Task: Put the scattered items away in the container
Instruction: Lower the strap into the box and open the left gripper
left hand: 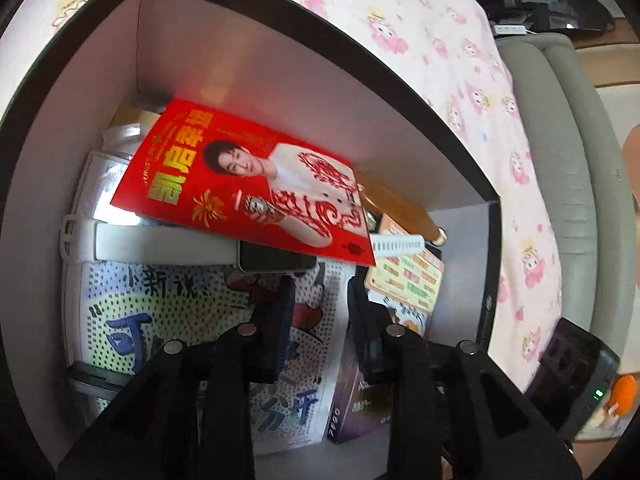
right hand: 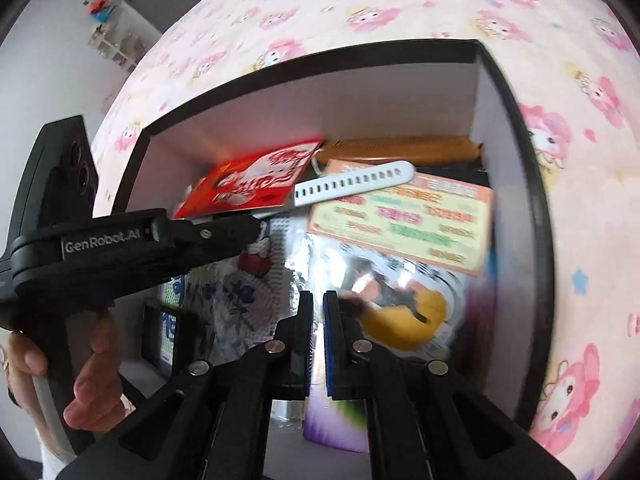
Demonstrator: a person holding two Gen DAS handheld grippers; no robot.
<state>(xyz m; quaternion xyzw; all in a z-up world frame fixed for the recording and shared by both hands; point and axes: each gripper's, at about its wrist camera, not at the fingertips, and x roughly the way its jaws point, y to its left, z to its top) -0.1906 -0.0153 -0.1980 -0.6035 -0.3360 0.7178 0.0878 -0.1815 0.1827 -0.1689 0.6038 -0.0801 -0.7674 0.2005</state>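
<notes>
Both grippers reach down into the black-rimmed white cardboard box on the pink cartoon-print bed sheet. The left gripper hovers with fingers spread above the white-strapped smartwatch, which lies under the red glossy card. The right gripper has fingers nearly pressed together, holding nothing.

A box is set on a bed. Inside, a card is laid over a watch, with what may be a comb behind.
</notes>
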